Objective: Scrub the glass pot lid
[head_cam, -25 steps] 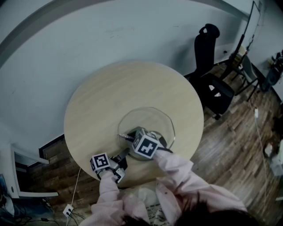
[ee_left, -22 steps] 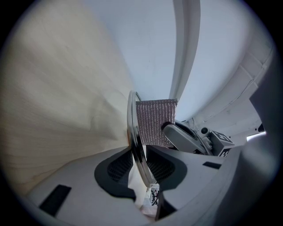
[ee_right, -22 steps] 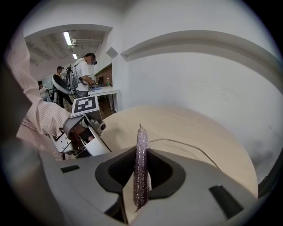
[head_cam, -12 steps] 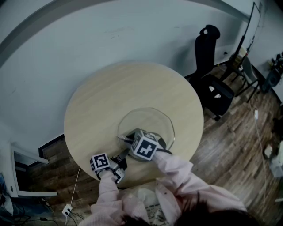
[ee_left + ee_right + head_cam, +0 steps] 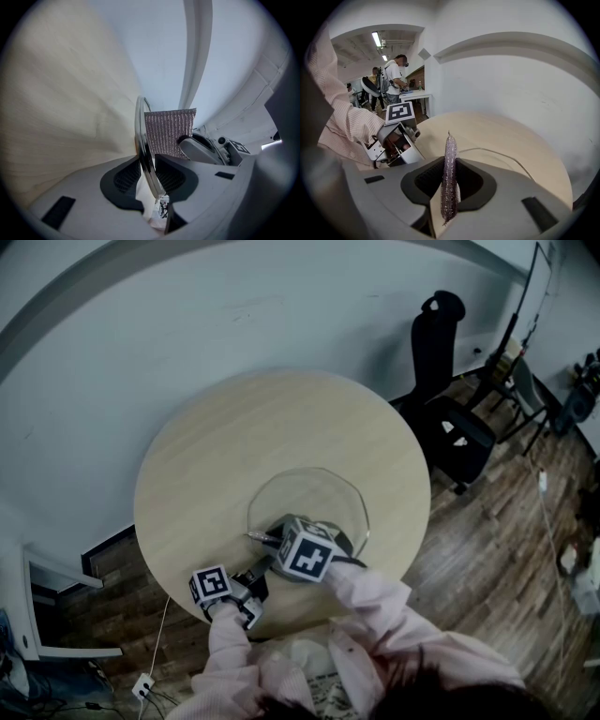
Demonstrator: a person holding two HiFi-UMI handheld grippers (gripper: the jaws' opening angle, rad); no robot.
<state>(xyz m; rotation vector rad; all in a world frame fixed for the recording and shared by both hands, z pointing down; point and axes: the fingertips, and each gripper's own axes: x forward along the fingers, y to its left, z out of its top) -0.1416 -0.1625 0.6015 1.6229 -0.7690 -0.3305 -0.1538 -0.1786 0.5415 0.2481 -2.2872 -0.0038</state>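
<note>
On the left, your left gripper sits low at the near edge of the round table. Its two jaws are closed on the rim of the glass pot lid, with one dark pad on each side of the metal edge. The lid is on the near part of the table, a little right of the middle. In the left gripper view its rim runs straight up between the jaws (you see it edge-on there).

Just right of the rim is the scrub pad, a shiny purple-grey mesh square. It is close beside the lid, but I cannot tell if it presses on the glass.

Next comes your right gripper. Its jaws are pinched on the scrub pad, which stands up thin between them. The gripper slants down over the near left part of the lid. Both your sleeves are pale pink.

Far to the right, a black office chair stands on the wood floor, past the table's edge.
</note>
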